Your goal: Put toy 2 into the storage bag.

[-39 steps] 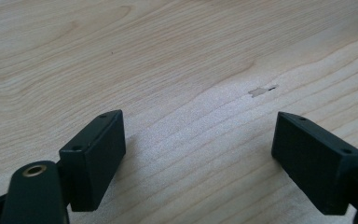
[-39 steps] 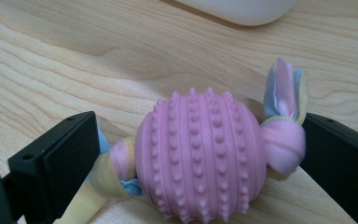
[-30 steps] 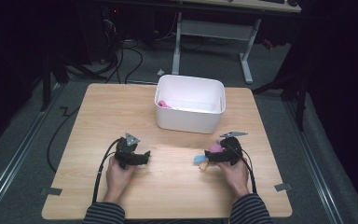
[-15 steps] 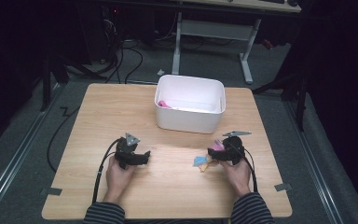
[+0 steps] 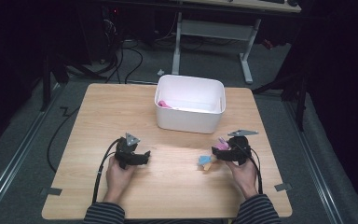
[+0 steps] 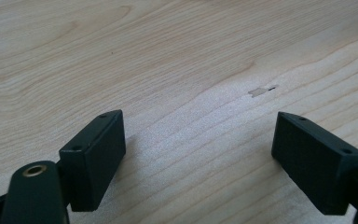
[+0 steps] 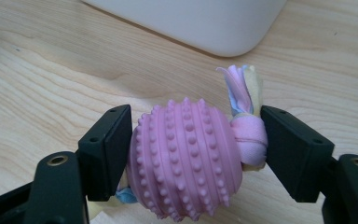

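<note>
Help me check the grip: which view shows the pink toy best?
The right gripper view: the studded pink toy sits close up between the right gripper's jaws, knotted cloth at its ends. The high view shows it small, mostly behind that gripper.

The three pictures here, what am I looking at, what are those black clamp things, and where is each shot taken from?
A person sits at a wooden table, each hand holding a hand-operated two-jaw gripper. The high view looks down from above. The other two pictures come from cameras riding on the grippers. The left gripper stands open over bare wood. The right gripper has just closed on a pink knobbly ball toy with knotted fabric strips at its ends. A white bin stands farther back, something pink inside.
</note>
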A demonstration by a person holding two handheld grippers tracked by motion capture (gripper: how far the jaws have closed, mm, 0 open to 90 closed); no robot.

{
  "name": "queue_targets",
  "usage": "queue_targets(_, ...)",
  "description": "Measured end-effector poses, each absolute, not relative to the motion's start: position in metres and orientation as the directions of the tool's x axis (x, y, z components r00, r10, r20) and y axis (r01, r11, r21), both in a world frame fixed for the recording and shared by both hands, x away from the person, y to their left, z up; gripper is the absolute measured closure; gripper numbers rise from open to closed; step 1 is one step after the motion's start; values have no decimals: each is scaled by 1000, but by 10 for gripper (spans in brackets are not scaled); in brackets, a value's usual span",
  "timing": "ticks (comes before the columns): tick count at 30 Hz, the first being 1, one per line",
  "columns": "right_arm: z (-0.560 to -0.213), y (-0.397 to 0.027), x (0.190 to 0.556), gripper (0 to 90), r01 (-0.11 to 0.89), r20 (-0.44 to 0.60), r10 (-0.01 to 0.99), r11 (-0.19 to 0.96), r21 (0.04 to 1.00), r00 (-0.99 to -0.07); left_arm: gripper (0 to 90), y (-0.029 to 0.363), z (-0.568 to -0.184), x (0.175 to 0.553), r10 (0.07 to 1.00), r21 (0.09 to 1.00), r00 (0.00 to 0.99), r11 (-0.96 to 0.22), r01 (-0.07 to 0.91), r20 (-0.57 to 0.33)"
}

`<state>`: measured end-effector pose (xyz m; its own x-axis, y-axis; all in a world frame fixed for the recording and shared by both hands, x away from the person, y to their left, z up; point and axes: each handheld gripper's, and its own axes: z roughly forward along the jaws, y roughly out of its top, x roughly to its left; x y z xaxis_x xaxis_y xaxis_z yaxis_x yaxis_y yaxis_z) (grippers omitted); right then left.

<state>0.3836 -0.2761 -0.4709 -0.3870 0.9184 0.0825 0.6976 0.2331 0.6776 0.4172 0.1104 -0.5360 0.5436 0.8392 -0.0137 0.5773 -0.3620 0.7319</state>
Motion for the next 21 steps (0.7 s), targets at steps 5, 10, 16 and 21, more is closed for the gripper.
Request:
queue_targets(5,-455,-277,376,277,670,52,907,269,692,-418,176,110,-536,417,839,732,544,-361,578,-15)
queue_targets(10,-440,-277,375,277,653,53,896,280,703,-441,176,111,-536,417,839,732,544,-361,578,-15)
queue_targets(16,-421,-274,376,277,627,34,877,315,712,-480,176,111,-536,417,839,732,544,-362,578,-14)
queue_targets(21,-405,-274,380,277,609,31,867,323,725,-497,177,111,-536,417,839,732,544,-361,578,-15)
